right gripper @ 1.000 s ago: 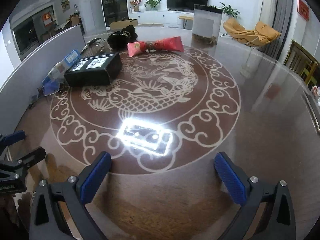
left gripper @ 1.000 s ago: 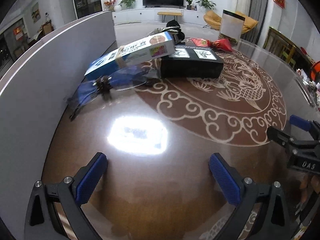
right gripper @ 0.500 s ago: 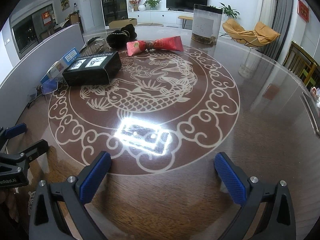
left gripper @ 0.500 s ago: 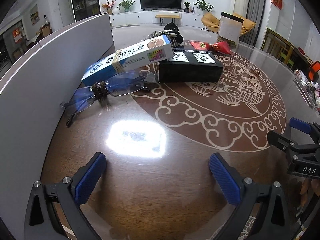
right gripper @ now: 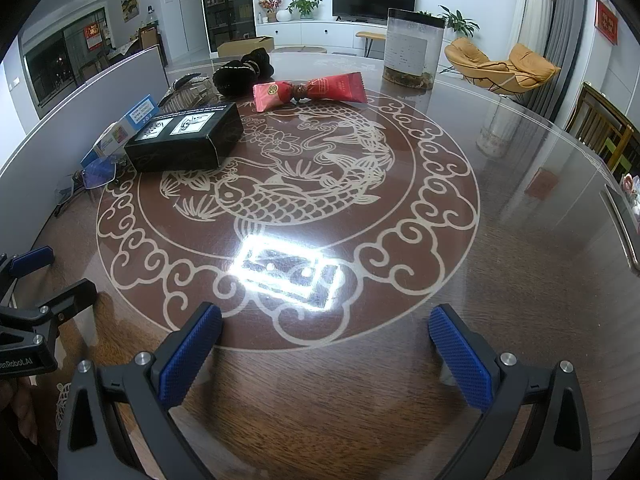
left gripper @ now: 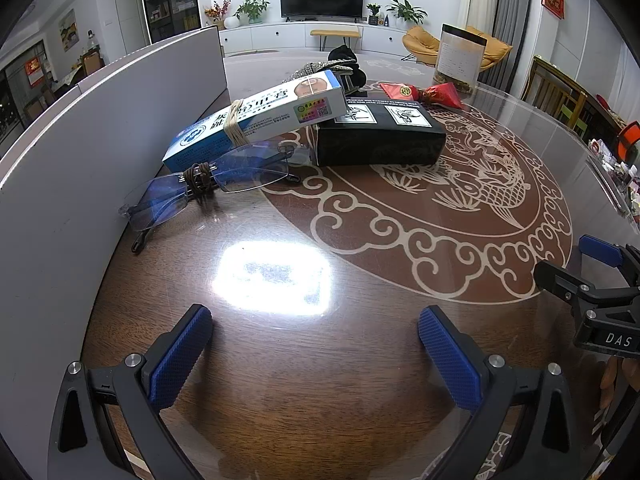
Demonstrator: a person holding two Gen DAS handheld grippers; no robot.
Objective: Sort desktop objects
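Observation:
On the glass-topped round table, a pair of rimless glasses (left gripper: 208,190) lies at the left near a grey partition. Behind them a blue-and-white box (left gripper: 256,120) with a rubber band leans on a black box (left gripper: 378,134). A red packet (left gripper: 424,92) and a black cloth item (left gripper: 344,58) lie farther back. My left gripper (left gripper: 316,344) is open and empty, well short of the glasses. My right gripper (right gripper: 326,344) is open too, over the table's near part, with the black box (right gripper: 186,142) and red packet (right gripper: 310,90) far ahead to the left.
A grey partition (left gripper: 92,132) walls the table's left side. A clear jar with a black lid (right gripper: 414,50) stands at the far side. Each gripper shows at the other view's edge. Chairs stand beyond the right rim.
Both grippers have drawn back and risen slightly, so the objects look a little farther away. Nothing was taken hold of and the objects have not moved.

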